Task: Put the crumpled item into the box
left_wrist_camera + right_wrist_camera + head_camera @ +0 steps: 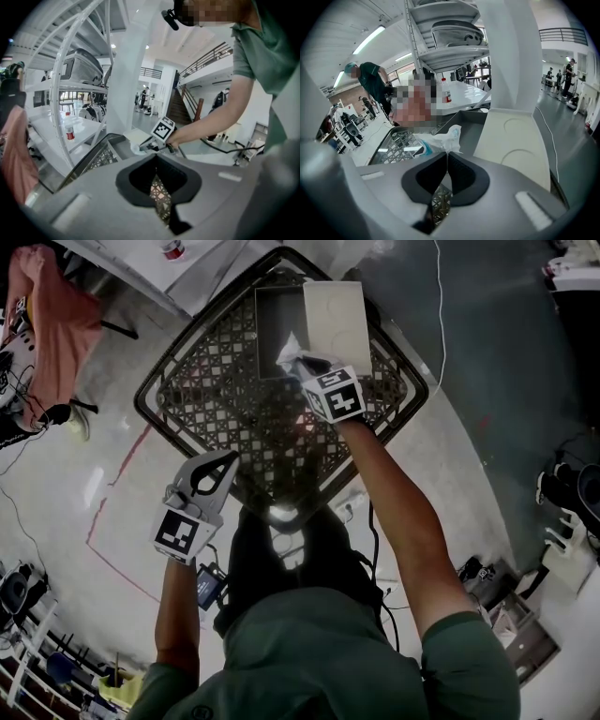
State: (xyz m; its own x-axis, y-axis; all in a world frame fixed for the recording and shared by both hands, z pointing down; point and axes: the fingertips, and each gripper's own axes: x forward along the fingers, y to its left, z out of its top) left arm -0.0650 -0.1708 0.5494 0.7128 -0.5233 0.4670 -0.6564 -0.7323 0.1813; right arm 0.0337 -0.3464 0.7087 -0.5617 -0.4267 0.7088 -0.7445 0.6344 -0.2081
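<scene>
While I hold both tongs over the black lattice table, little crowds them: a white shelf rack and a bottle stand well beyond the right gripper, and a person in pink is far off to the left gripper's left. The grey box stands open just ahead of the right tips, its pale lid to their right. The right jaws pinch the crumpled item, a thin white scrap with pale blue marks sticking out above the box's near part. The left jaws meet on nothing, well apart from the box.
</scene>
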